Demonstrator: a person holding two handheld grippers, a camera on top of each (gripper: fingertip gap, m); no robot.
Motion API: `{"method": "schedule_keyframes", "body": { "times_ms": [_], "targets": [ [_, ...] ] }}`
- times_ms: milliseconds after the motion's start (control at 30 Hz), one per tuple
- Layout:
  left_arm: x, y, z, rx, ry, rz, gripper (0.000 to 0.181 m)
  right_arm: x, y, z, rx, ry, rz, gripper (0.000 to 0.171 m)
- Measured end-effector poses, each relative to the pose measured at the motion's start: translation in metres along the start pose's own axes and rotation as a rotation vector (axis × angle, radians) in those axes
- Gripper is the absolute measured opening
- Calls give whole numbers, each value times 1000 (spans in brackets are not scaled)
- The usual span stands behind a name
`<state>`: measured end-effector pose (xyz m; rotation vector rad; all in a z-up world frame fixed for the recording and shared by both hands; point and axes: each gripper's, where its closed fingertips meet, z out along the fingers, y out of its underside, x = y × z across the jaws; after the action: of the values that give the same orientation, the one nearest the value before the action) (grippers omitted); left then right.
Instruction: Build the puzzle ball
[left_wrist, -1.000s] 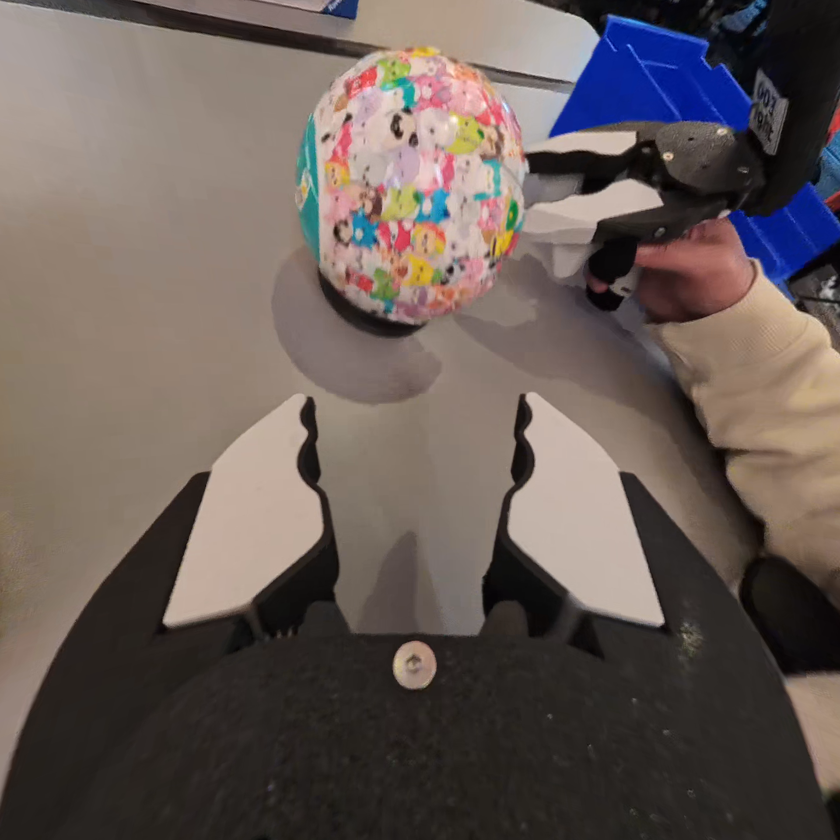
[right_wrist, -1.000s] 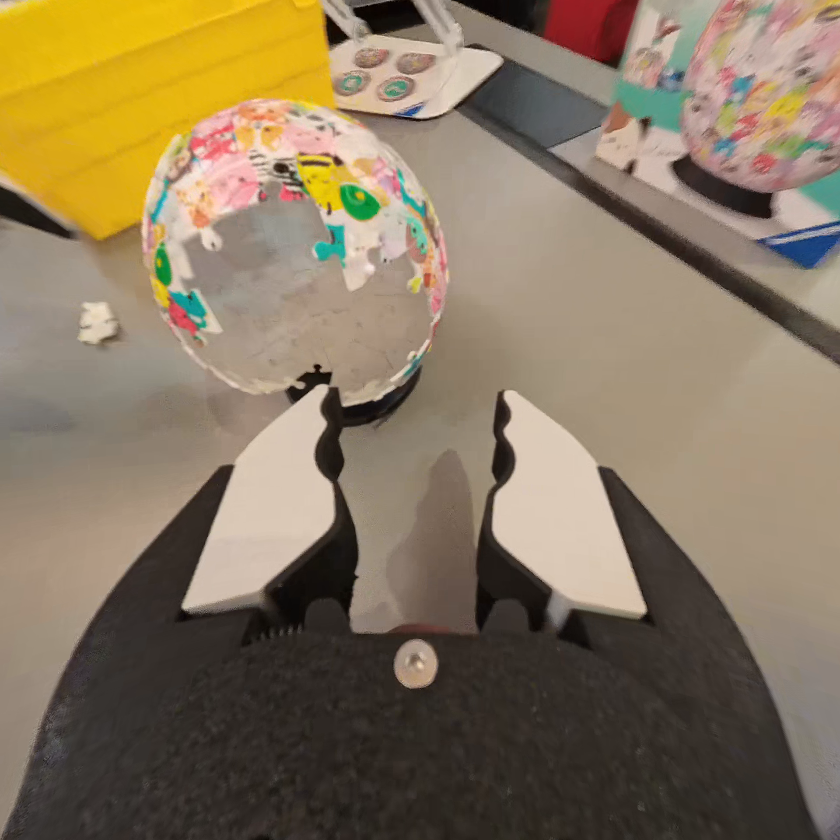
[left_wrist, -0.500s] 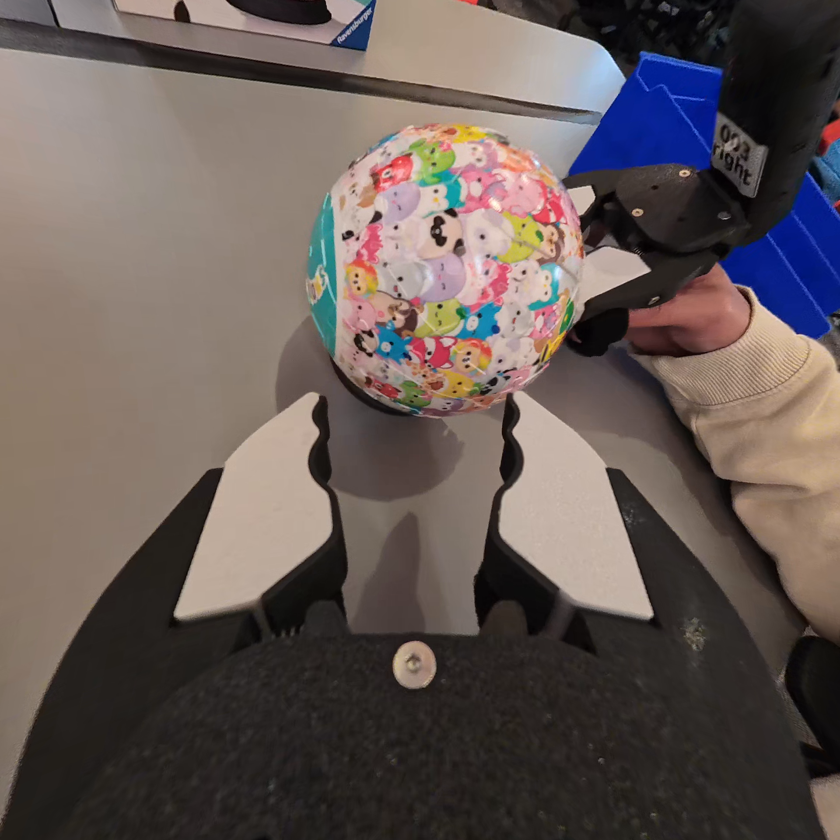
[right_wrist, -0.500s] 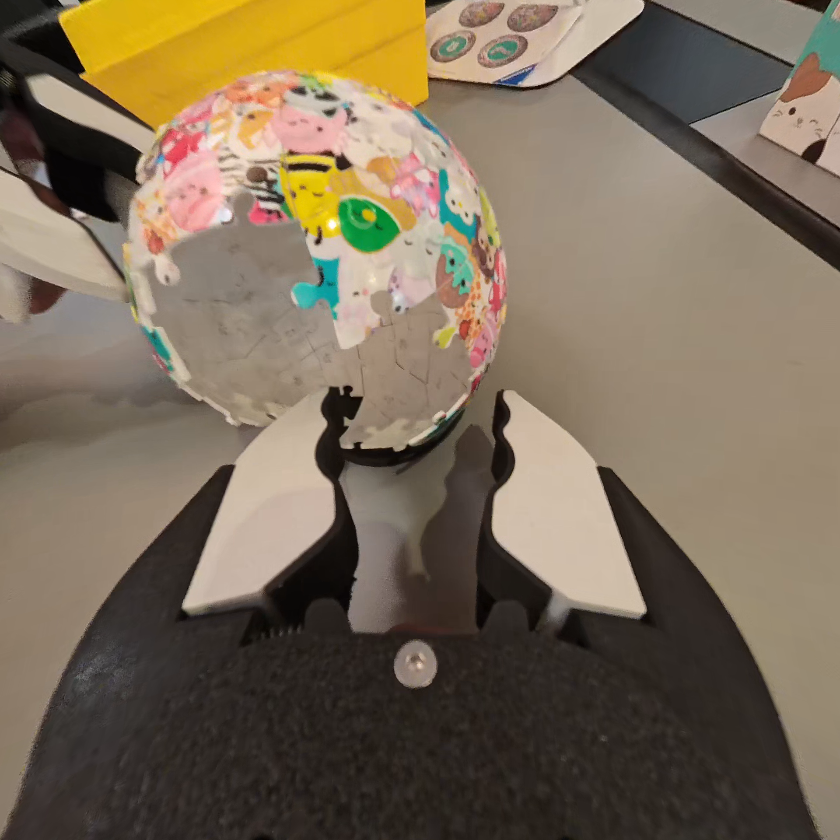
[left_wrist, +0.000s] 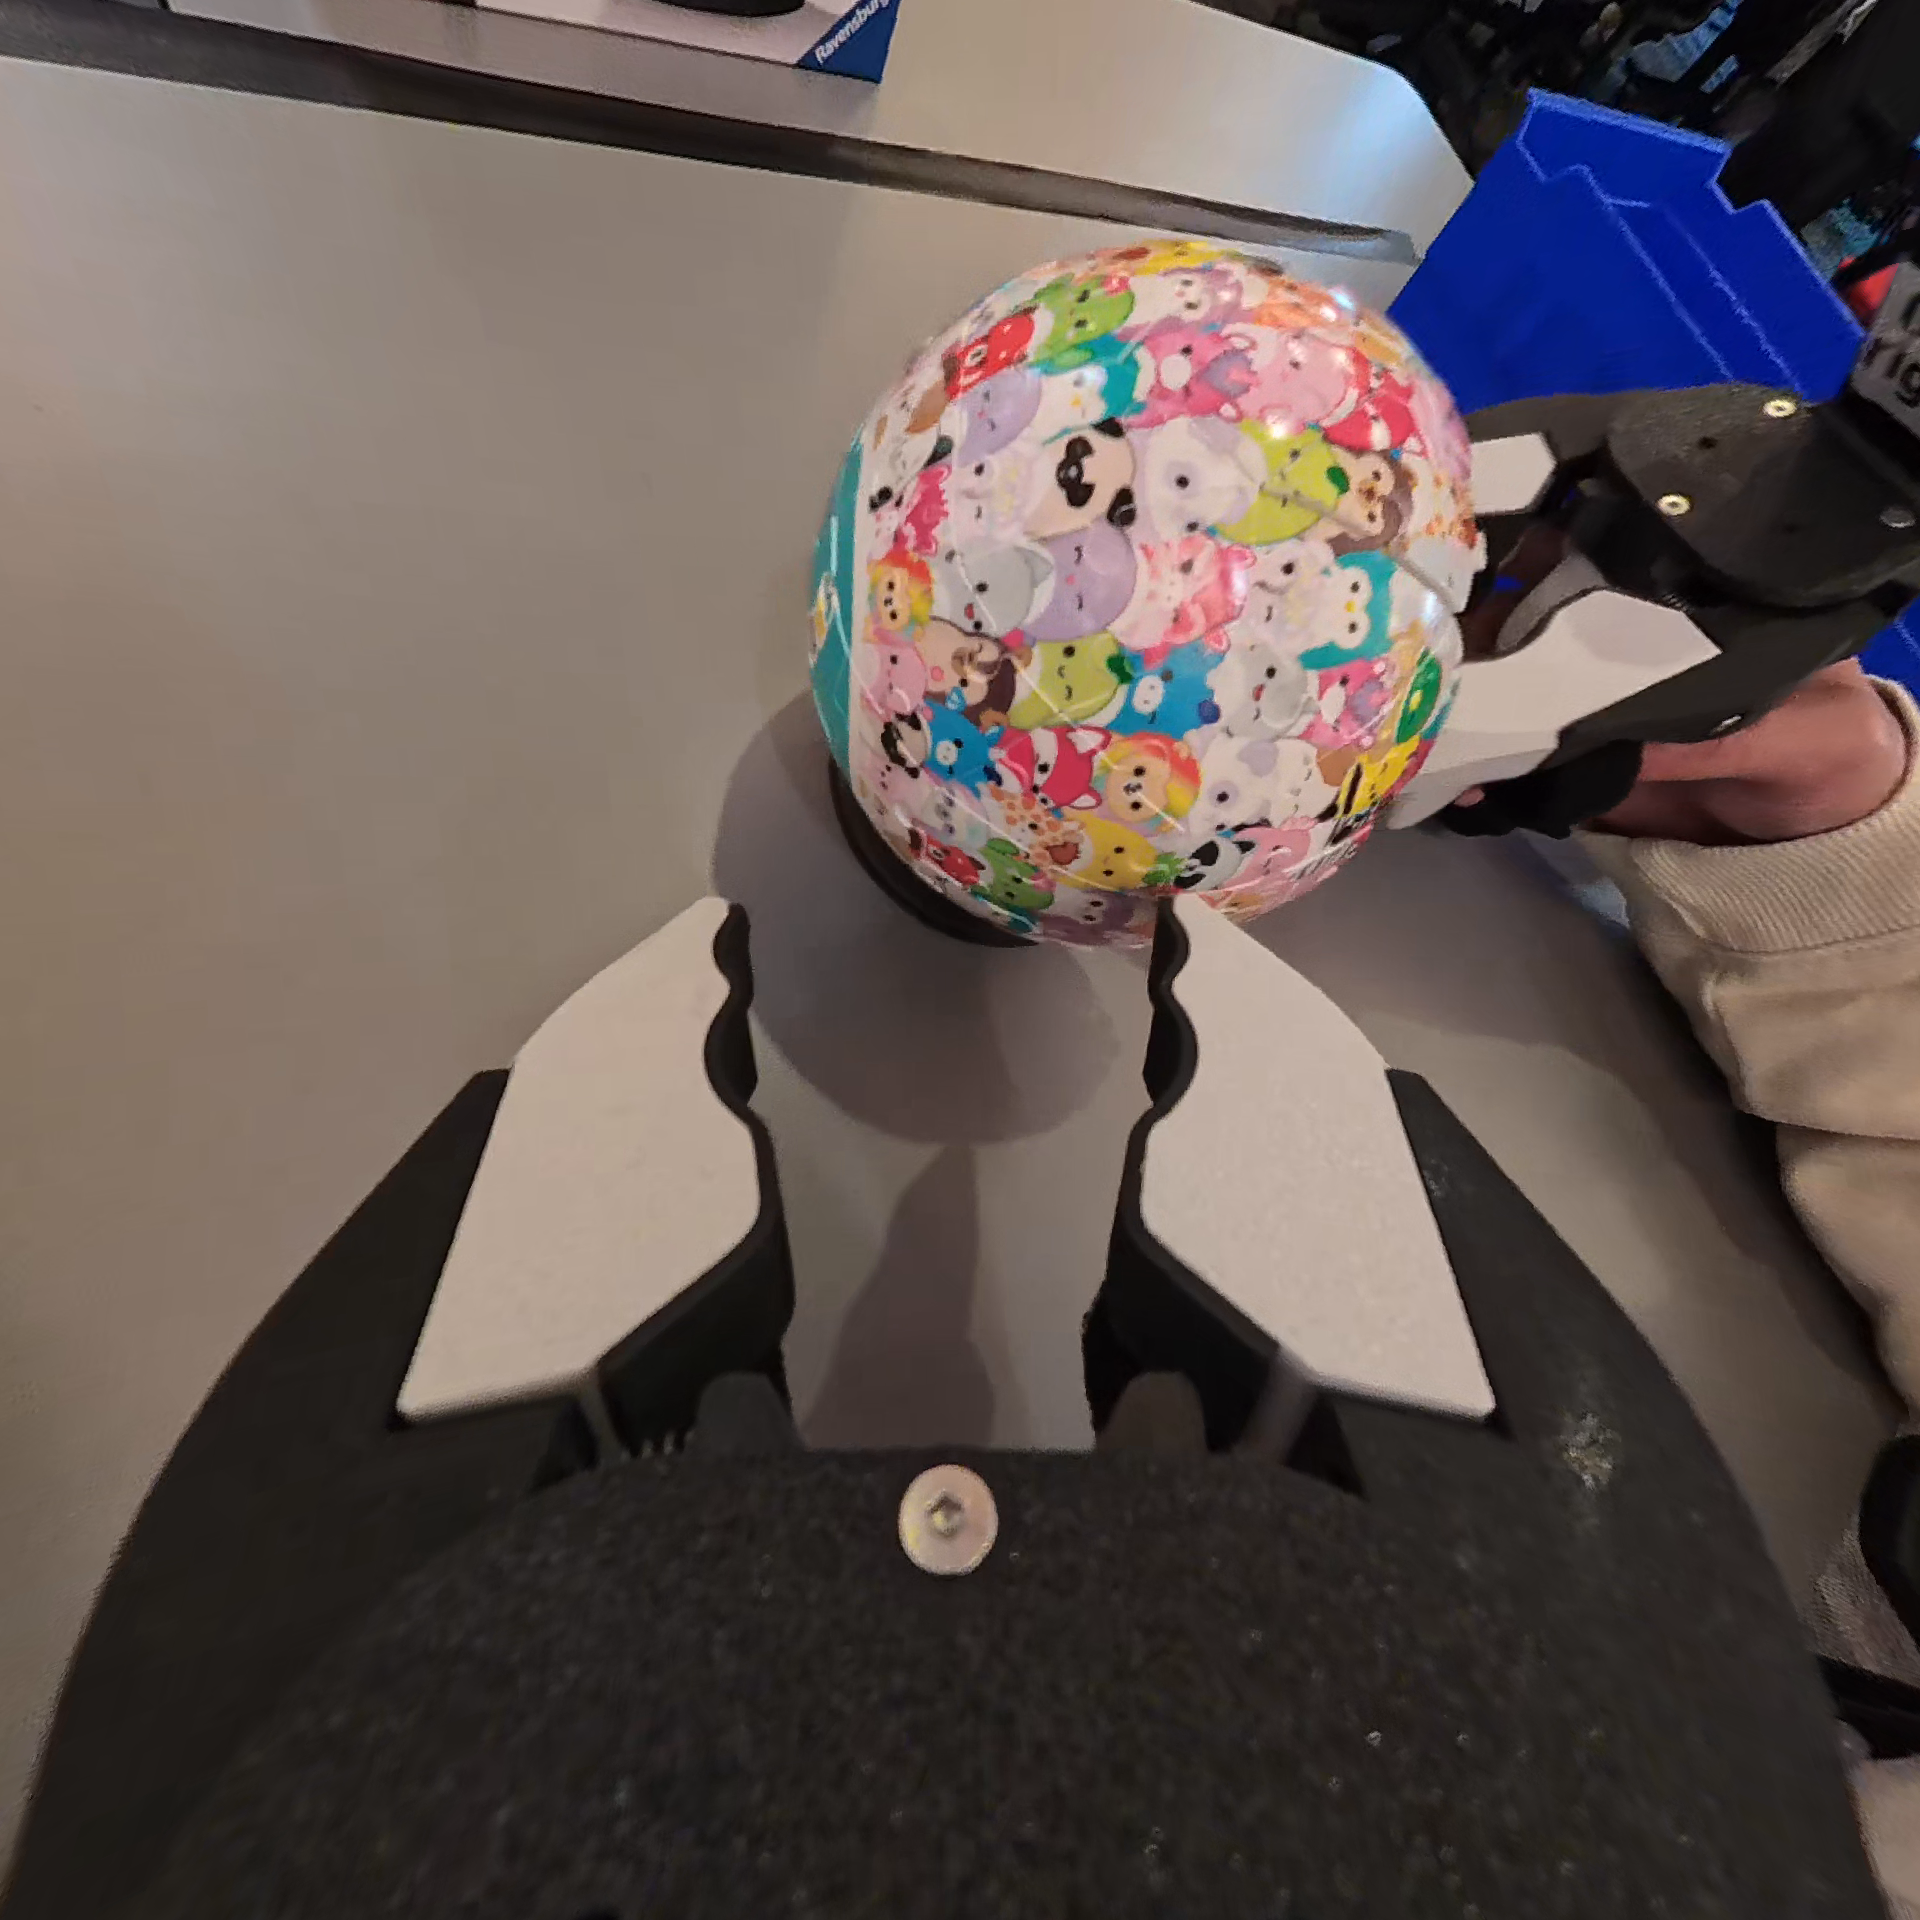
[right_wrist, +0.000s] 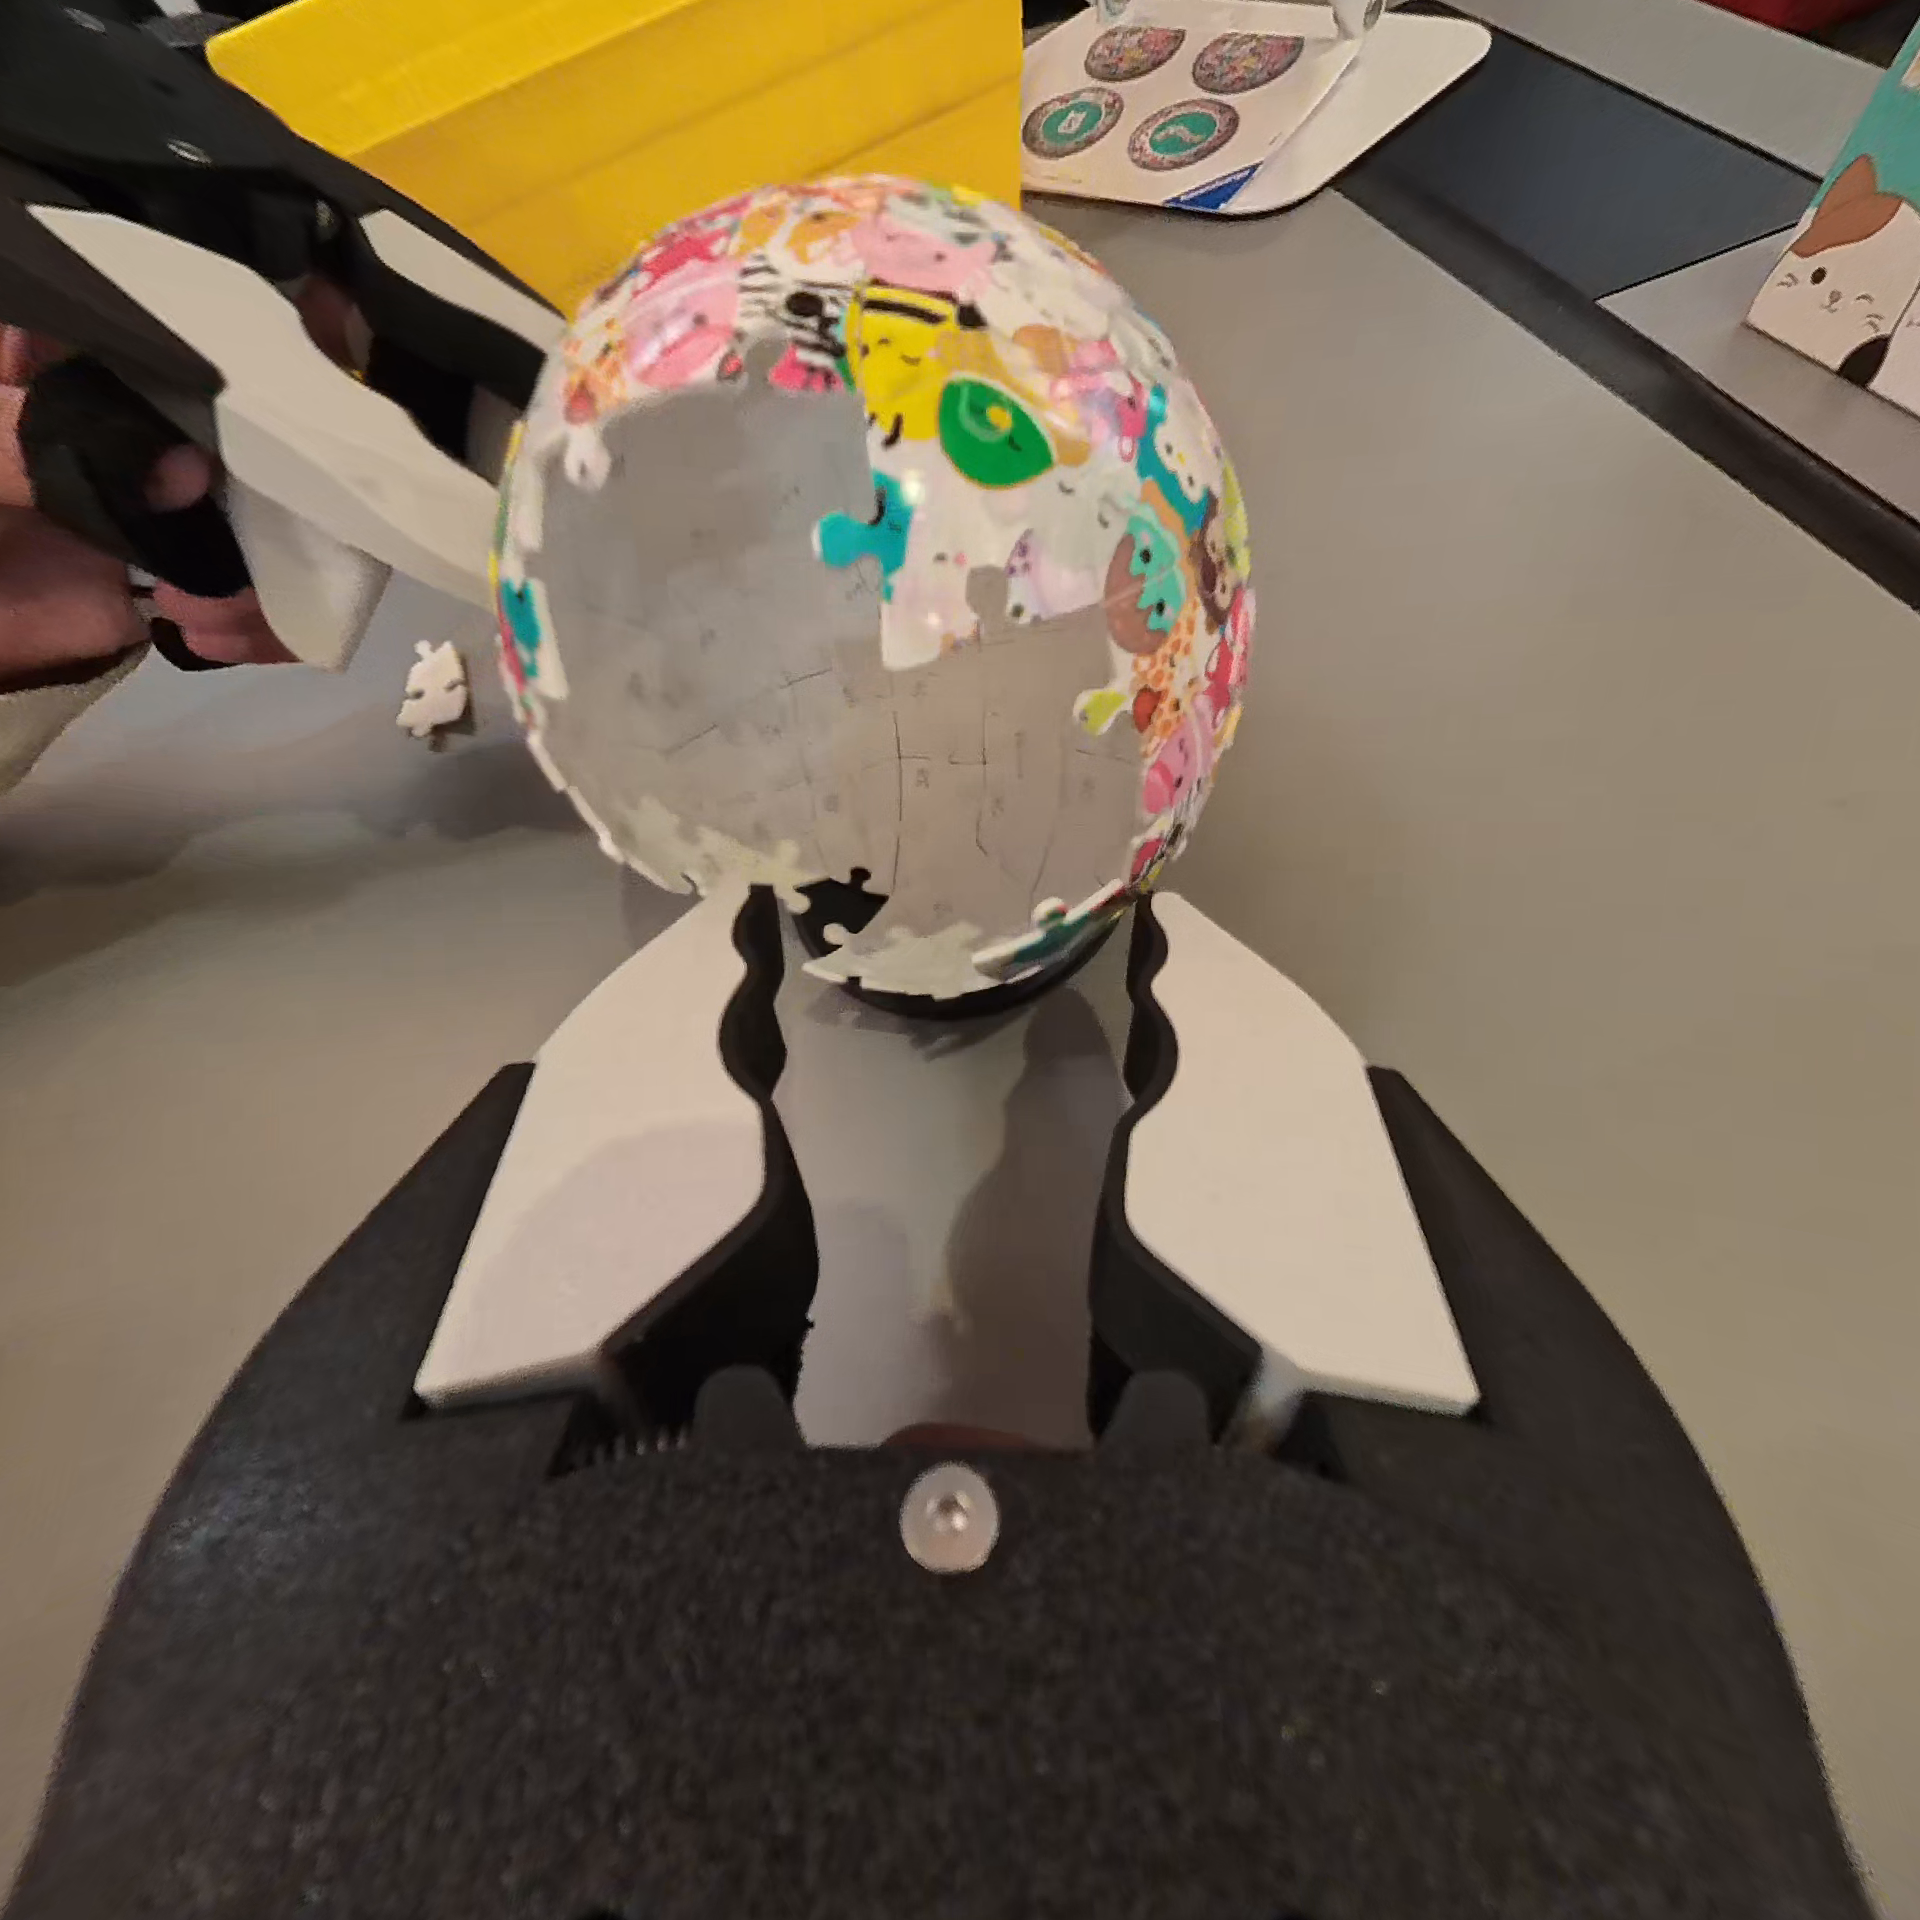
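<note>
Puzzle ball (left_wrist: 1148, 582) upright on black stand (right_wrist: 935, 992), on grey worktop (left_wrist: 364, 520), between 2 grippers. Left gripper (left_wrist: 945, 925) spread wide, empty, ball just beyond right fingertip. Right gripper (right_wrist: 940, 914) likewise parted, empty, tips at ball's underside. Loose piece (right_wrist: 434, 688) lying beside ball.
</note>
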<state>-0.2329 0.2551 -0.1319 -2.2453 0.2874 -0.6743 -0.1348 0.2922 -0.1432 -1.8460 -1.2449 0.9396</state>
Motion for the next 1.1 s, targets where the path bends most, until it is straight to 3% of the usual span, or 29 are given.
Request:
{"method": "schedule_keyframes", "body": {
  "times_ms": [267,500,700,900,1100],
  "targets": [
    [32,-9,-6,-5,145,7,72,7,-7,8,46,-92,103,82],
    [31,-7,8,-67,110,16,76,8,-18,19,34,-53,48,78],
    [31,-6,13,-54,103,54,74,6,-25,17,62,23,-42,86],
    [33,-4,12,-28,112,83,73,8,-25,12,86,29,-53,81],
    [28,5,12,-118,211,42,94,15,-18,0,-22,46,48,85]
  ]
}}
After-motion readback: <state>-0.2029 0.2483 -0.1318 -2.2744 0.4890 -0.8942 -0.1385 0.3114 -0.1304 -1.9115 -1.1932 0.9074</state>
